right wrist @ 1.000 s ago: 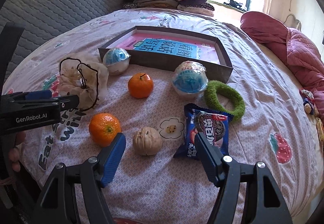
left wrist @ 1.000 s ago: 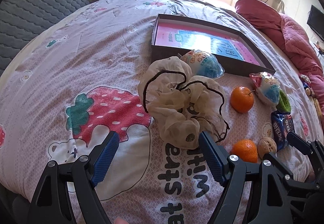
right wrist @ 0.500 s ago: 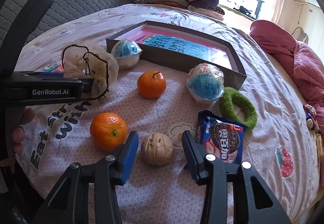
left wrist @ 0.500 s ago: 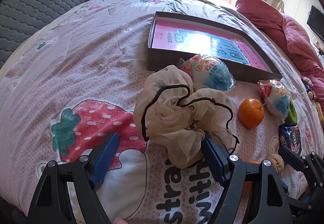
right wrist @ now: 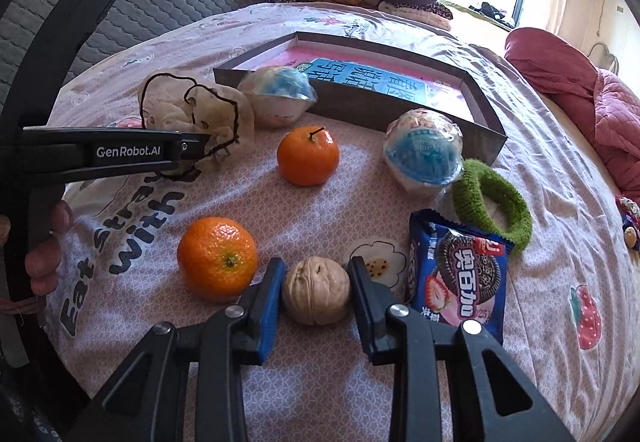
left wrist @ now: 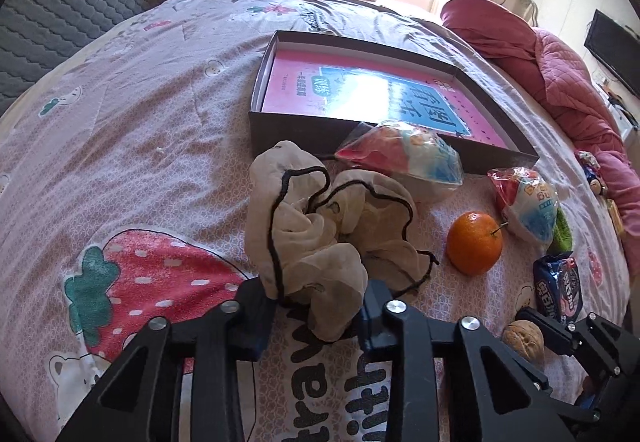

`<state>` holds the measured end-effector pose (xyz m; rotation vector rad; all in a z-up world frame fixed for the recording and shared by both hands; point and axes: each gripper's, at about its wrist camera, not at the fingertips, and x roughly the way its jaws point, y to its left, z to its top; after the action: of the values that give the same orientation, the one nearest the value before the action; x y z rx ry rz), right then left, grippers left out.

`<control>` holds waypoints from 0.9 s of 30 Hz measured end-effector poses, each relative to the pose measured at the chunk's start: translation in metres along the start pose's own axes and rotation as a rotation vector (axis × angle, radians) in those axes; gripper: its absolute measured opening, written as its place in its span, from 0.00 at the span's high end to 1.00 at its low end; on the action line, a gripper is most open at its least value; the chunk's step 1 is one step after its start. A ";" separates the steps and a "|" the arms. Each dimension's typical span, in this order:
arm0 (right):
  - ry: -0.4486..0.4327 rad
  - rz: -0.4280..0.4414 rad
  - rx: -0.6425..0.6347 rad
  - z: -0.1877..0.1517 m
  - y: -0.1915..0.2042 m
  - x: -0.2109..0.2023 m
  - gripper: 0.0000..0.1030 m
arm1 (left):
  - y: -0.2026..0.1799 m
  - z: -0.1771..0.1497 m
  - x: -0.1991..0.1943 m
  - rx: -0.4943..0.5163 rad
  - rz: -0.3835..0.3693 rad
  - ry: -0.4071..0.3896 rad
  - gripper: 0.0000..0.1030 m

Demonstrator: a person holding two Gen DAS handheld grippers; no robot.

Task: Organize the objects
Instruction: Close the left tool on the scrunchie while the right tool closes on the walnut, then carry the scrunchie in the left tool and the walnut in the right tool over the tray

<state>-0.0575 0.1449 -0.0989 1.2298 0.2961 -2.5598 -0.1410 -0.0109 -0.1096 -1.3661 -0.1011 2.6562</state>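
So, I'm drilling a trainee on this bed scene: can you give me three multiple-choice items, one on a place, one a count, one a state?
1. The scrunchie lies:
A. on a chair
B. beside the cookie pack
C. on the floor

2. How many oranges are out?
A. one
B. two
C. four

3. The box is:
A. open, a book inside
B. lidded
C. upside down

Key:
1 B, the green ring touches the pack's top corner.
2 B, one lies near the box and one nearer the camera.
3 A, the book's cover shows inside the walls.
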 end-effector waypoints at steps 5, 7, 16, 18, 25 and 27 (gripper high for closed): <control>-0.004 -0.002 0.005 0.001 0.000 -0.003 0.68 | -0.001 -0.005 -0.006 -0.025 -0.050 -0.012 0.90; -0.010 -0.004 0.008 0.002 -0.001 -0.005 0.68 | 0.000 -0.007 -0.010 -0.027 -0.053 -0.017 0.90; -0.050 -0.002 0.025 0.006 -0.004 -0.021 0.68 | -0.008 -0.018 -0.037 -0.016 -0.061 -0.050 0.91; -0.064 0.001 0.029 0.006 -0.005 -0.025 0.68 | -0.011 -0.020 -0.044 -0.010 -0.055 -0.063 0.91; -0.096 0.004 0.040 0.009 -0.005 -0.040 0.68 | -0.017 -0.024 -0.067 0.011 -0.040 -0.103 0.91; -0.105 0.006 0.042 0.010 -0.004 -0.044 0.68 | -0.018 -0.025 -0.073 0.012 -0.040 -0.114 0.91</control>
<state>-0.0402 0.1533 -0.0580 1.1032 0.2163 -2.6275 -0.0773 -0.0059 -0.0633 -1.1962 -0.1237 2.6957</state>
